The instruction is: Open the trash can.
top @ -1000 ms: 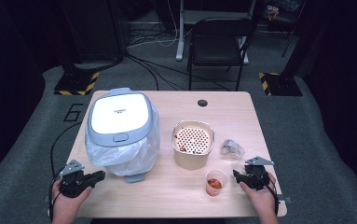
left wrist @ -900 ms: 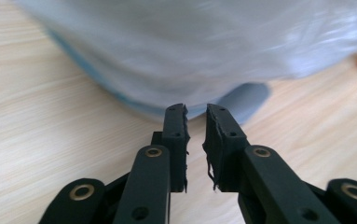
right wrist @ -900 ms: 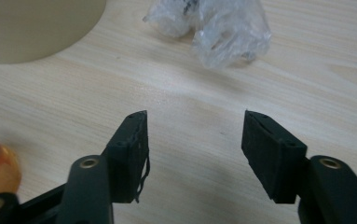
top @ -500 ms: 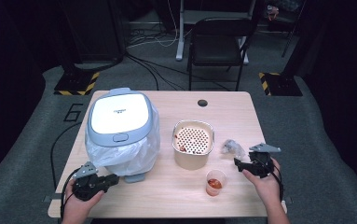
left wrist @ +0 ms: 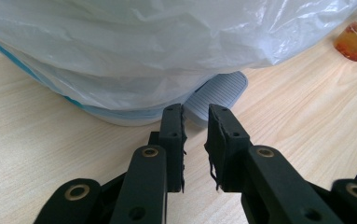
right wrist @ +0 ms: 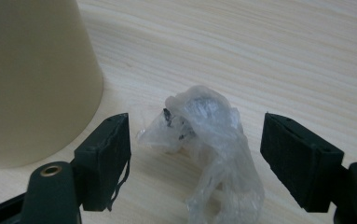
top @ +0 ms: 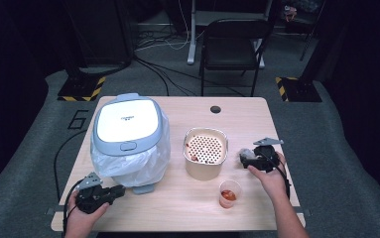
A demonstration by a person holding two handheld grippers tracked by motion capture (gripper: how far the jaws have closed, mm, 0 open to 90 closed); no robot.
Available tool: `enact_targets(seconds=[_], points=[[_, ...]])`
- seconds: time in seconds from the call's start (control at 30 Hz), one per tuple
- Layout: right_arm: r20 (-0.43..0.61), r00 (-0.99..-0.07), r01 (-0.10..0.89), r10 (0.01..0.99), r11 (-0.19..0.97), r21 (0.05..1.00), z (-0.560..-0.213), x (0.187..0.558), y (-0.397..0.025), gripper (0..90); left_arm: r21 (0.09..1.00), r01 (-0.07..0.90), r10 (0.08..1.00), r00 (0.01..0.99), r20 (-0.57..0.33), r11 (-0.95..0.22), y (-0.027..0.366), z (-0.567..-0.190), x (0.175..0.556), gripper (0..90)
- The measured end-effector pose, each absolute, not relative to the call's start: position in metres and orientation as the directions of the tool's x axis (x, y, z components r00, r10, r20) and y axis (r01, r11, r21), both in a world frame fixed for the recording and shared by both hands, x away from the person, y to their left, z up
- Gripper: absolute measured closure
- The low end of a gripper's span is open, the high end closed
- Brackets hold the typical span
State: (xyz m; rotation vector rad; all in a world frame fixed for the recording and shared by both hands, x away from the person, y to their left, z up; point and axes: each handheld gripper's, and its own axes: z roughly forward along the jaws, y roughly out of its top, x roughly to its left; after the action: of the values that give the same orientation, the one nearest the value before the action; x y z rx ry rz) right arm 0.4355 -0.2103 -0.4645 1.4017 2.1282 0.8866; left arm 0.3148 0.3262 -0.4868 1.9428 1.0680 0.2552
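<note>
A crumpled wad of clear plastic wrap (right wrist: 209,122) lies on the wooden table (top: 177,210), just right of a beige pot (top: 205,166) with a perforated insert. My right gripper (right wrist: 202,140) is open wide, one jaw on each side of the wad and neither touching it. In the high view that right gripper (top: 244,159) sits at the wad (top: 245,152). My left gripper (left wrist: 195,123) points at the grey pedal (left wrist: 218,91) of a white-lidded bin (top: 127,121) lined with a plastic bag. Its jaws stand a narrow gap apart with nothing between them.
A small clear cup (top: 228,193) with orange-red contents stands near the front edge, below the pot. A black folding chair (top: 232,44) and cables lie beyond the table's far edge. A round hole (top: 215,109) marks the far tabletop.
My right gripper moved forward from beside the cup to straddle the plastic wad. The left gripper slid right along the front edge toward the bin's pedal.
</note>
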Motion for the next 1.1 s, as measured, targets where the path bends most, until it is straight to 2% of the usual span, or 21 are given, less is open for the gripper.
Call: enact_targets(seconds=[0.33, 0.4, 0.6, 0.77, 0.9, 1.1], points=[[-0.009, -0.351, 0.660, 0.936, 0.254, 0.708, -0.471, 0.457, -0.196, 27.4, 0.765, 0.593, 0.756, 0.613, -0.228, -0.250, 0.322, -0.488, 0.314, 79.9], [-0.026, -0.330, 0.680, 0.944, 0.257, 0.687, -0.477, 0.460, -0.192, 27.5, 0.771, 0.578, 0.760, 0.619, -0.198, -0.270, 0.323, -0.488, 0.315, 79.6], [-0.043, -0.314, 0.692, 0.948, 0.260, 0.674, -0.491, 0.458, -0.193, 37.6, 0.771, 0.587, 0.759, 0.612, -0.222, -0.248, 0.321, -0.488, 0.313, 79.0], [-0.025, -0.325, 0.690, 0.945, 0.255, 0.677, -0.495, 0.454, -0.195, 42.4, 0.770, 0.579, 0.754, 0.624, -0.207, -0.268, 0.320, -0.489, 0.315, 79.6], [-0.026, -0.332, 0.685, 0.943, 0.260, 0.681, -0.497, 0.453, -0.197, 46.6, 0.763, 0.597, 0.753, 0.615, -0.236, -0.248, 0.314, -0.490, 0.313, 81.0], [-0.010, -0.337, 0.694, 0.941, 0.256, 0.672, -0.501, 0.450, -0.202, 54.3, 0.776, 0.573, 0.752, 0.626, -0.208, -0.262, 0.306, -0.489, 0.311, 80.0]])
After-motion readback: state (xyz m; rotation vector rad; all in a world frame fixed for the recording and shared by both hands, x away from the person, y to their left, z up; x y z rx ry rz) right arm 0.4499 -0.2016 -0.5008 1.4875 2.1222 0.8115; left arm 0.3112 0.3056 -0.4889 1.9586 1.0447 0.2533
